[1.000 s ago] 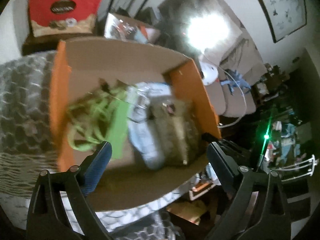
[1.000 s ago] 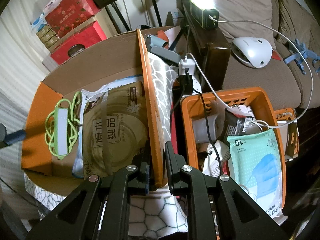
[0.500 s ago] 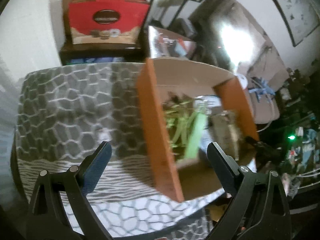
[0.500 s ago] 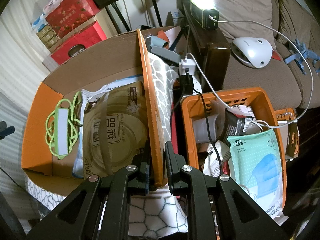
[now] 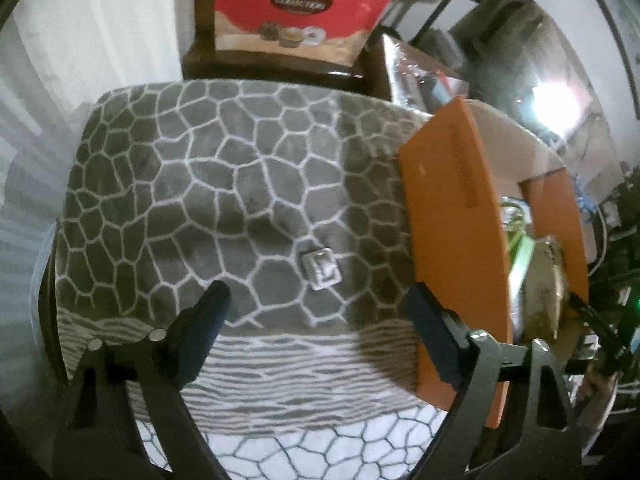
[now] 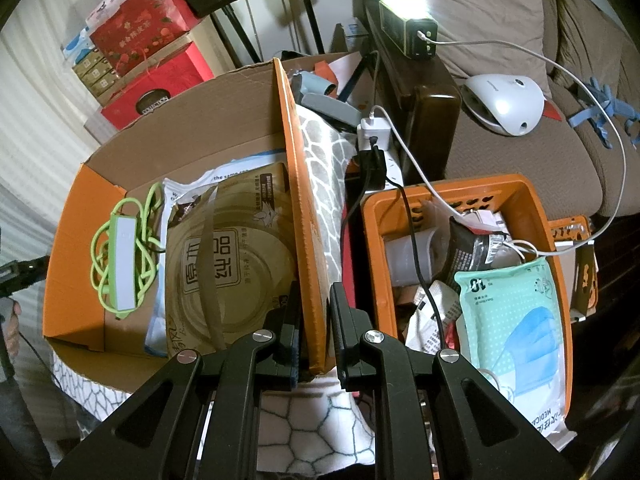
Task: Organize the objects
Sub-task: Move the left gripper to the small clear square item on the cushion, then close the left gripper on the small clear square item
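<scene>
The left claw (image 5: 316, 304), spread with jaws that have just been narrowing and nothing between them, hangs over a small silvery packet (image 5: 321, 268), probably foil, on the patterned blanket (image 5: 192, 184). The right claw (image 6: 315, 320) pinches the orange box wall (image 6: 298, 184). Closing early could push the flat packet aside; a tug could tip the box.

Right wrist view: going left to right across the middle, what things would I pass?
Lime green cord bundle → tan printed food packet → upright orange cardboard box wall, clamped by the right gripper → orange plastic basket → mint green mask packet.
</scene>
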